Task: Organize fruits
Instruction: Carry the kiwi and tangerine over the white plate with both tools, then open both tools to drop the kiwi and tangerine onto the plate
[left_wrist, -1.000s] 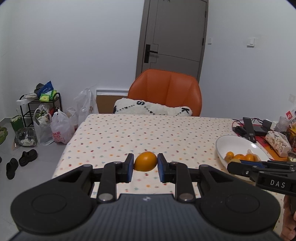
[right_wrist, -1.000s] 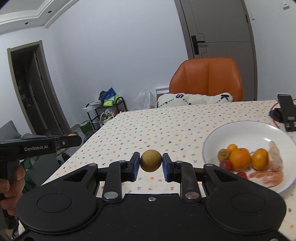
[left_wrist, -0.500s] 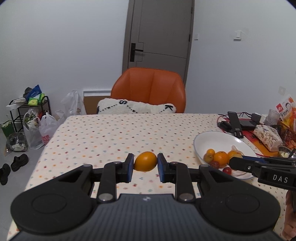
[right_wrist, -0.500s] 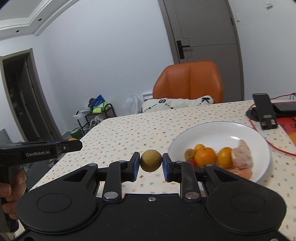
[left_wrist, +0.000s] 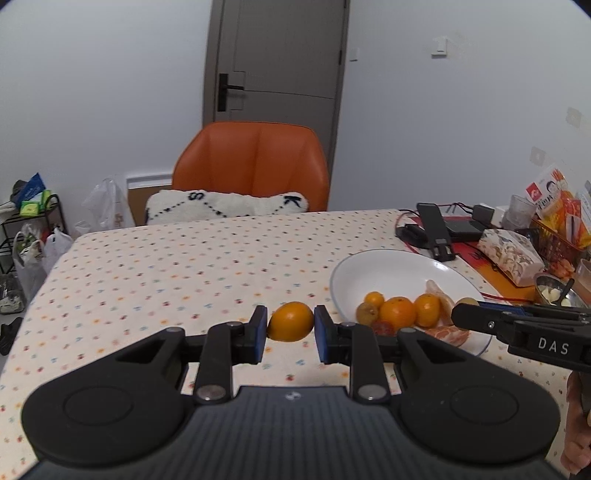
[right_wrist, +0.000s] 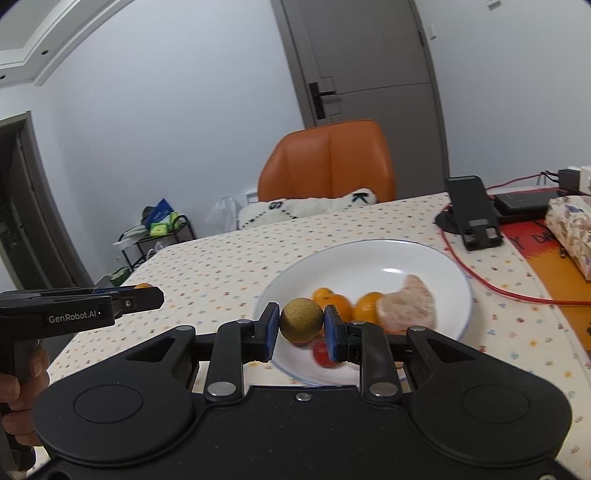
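The table (left_wrist: 155, 258), under a cloth dotted with small coloured flowers, spreads out ahead of both tongs, with an orange chair (left_wrist: 251, 162) at its far edge. A white plate (right_wrist: 391, 258) lies ahead and to the right of the left gripper (left_wrist: 290, 322), and directly beyond and under the tips of the right gripper (right_wrist: 301, 320). On the plate sit several small oranges (left_wrist: 398, 313), a peeled citrus piece (right_wrist: 406, 306), a brownish fruit (left_wrist: 367, 312) and a red one (right_wrist: 321, 356). The left gripper is closed to a narrow gap on a small orange fruit (left_wrist: 290, 321), held above the cloth just left of the plate. The right gripper is clamped likewise on a round tan-brown fruit (right_wrist: 301, 319), held over the plate's near rim. A black phone stand (right_wrist: 474, 218) is beyond the plate to the right
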